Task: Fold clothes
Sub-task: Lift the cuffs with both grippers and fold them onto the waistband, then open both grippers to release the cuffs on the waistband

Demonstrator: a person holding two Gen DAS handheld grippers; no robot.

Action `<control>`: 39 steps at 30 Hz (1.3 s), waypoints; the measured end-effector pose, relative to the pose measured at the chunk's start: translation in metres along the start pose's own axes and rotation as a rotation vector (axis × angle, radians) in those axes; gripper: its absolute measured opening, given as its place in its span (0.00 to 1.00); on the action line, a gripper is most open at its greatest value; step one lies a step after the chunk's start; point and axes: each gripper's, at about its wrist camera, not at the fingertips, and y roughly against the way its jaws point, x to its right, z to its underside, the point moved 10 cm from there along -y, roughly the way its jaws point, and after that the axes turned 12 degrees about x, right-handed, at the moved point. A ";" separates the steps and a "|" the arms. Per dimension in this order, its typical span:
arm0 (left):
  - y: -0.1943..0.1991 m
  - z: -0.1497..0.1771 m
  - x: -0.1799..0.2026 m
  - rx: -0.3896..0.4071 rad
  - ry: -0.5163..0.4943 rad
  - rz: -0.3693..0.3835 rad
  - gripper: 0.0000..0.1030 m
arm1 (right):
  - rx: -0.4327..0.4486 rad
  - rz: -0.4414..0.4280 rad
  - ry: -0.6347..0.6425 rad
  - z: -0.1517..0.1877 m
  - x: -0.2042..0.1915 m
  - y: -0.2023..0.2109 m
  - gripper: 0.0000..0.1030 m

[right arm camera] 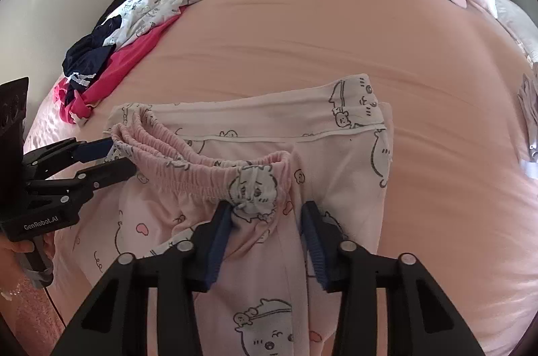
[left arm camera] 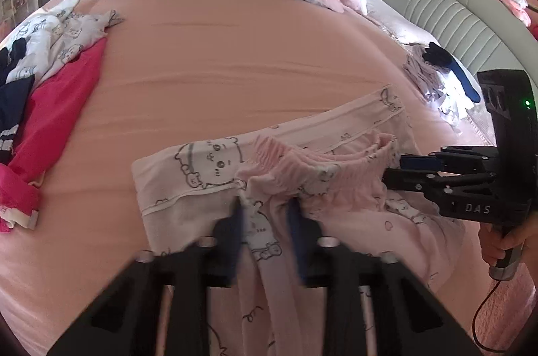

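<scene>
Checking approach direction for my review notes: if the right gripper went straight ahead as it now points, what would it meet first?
Probably the pink pajama pants' waistband, just beyond the right gripper; depth is unclear.

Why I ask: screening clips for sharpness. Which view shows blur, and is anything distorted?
Left wrist view: the left claw is motion-smeared, the pants sharper. Right wrist view: the right claw is crisp. Both views: fisheye bulges the bed, corners dark.
</scene>
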 end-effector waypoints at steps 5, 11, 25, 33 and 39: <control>0.017 -0.015 0.003 0.063 0.035 0.005 0.04 | 0.061 0.032 0.044 -0.015 -0.005 0.004 0.11; 0.023 -0.028 -0.022 0.111 0.089 -0.055 0.03 | 0.148 0.038 0.038 -0.050 -0.009 0.008 0.09; 0.042 -0.017 -0.032 0.110 0.117 -0.103 0.20 | 0.146 0.115 -0.057 -0.030 0.005 0.045 0.28; 0.083 0.071 -0.052 -0.011 0.422 -0.147 0.53 | 0.064 0.149 -0.273 0.063 0.027 0.070 0.61; 0.081 0.075 -0.036 -0.005 0.485 -0.065 0.53 | 0.073 0.094 -0.423 0.076 0.035 0.071 0.69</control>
